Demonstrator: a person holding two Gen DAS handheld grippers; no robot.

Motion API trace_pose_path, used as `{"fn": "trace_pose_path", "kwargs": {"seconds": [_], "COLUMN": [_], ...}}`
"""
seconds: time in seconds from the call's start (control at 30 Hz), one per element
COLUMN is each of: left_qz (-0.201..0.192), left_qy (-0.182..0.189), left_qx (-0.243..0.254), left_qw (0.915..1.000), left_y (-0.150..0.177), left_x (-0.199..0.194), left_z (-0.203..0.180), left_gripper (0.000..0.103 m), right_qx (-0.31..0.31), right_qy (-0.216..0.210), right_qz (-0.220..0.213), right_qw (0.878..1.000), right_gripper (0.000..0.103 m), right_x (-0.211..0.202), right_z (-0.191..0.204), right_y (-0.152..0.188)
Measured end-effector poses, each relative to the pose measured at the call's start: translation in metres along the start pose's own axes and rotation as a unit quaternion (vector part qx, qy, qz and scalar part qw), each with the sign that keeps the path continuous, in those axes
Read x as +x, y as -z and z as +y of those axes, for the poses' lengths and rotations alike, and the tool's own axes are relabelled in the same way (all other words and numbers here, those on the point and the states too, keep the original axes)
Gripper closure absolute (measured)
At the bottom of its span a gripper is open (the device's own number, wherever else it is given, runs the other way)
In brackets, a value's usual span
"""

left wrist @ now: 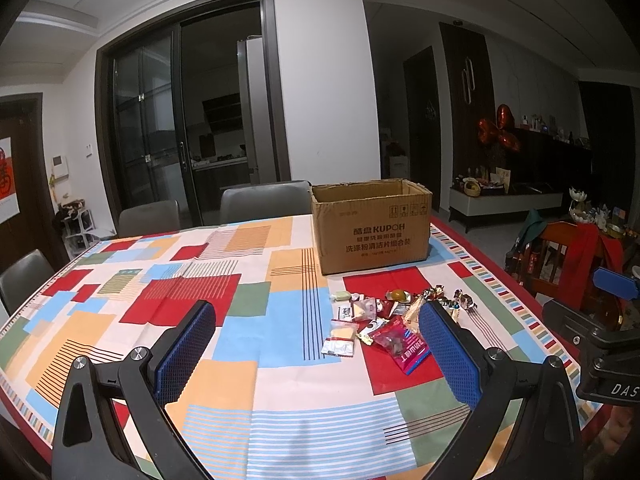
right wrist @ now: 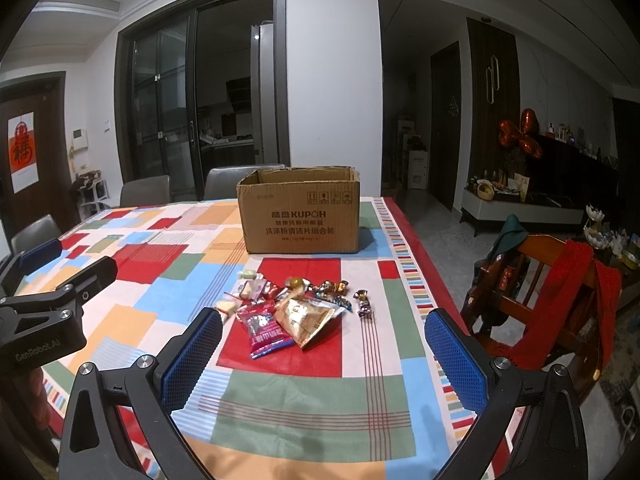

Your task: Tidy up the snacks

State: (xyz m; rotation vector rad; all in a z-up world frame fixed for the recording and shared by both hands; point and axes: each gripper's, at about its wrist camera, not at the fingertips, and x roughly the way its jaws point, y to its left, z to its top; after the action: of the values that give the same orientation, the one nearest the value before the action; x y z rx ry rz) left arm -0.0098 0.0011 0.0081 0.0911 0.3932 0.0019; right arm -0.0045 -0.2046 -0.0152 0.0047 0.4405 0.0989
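A pile of small wrapped snacks (left wrist: 384,320) (right wrist: 292,304) lies on the patterned tablecloth, in front of an open cardboard box (left wrist: 372,228) (right wrist: 302,212). A red packet (right wrist: 262,330) and a gold packet (right wrist: 306,318) lie at the pile's near side. My left gripper (left wrist: 320,340) is open and empty, held above the table to the left of the pile. My right gripper (right wrist: 324,344) is open and empty, just short of the pile. Each gripper shows at the edge of the other's view.
The table (right wrist: 120,320) carries a colourful checked cloth. Grey chairs (left wrist: 264,200) stand at the far and left sides. A wooden chair with a red cloth (right wrist: 560,292) stands close to the table's right edge.
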Motion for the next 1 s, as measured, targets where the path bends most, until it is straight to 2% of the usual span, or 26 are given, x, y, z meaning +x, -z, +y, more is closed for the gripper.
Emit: {"fn": "trace_pose_path", "kwargs": {"seconds": [0.33, 0.57, 0.73, 1.0], "left_qz": [0.009, 0.029, 0.066, 0.120], "left_qy": [-0.006, -0.007, 0.018, 0.058], "left_qx": [-0.004, -0.005, -0.008, 0.000], "left_qw": [0.9999, 0.9995, 0.9976, 0.9910], "left_y": [0.001, 0.003, 0.004, 0.008], "left_x": [0.005, 0.035, 0.067, 0.118], "left_z": [0.005, 0.017, 0.024, 0.026], "left_gripper": [0.000, 0.000, 0.012, 0.025], "right_qx": [-0.003, -0.023, -0.050, -0.062], "right_qy": [-0.001, -0.014, -0.036, -0.092], "right_qz": [0.010, 0.028, 0.033, 0.089], "right_qw": [1.000, 0.999, 0.998, 0.990], "right_gripper": [0.000, 0.000, 0.003, 0.022], "right_x": [0.009, 0.041, 0.068, 0.124], "right_z": [0.001, 0.013, 0.027, 0.047], "right_y": [0.000, -0.002, -0.004, 0.001]}}
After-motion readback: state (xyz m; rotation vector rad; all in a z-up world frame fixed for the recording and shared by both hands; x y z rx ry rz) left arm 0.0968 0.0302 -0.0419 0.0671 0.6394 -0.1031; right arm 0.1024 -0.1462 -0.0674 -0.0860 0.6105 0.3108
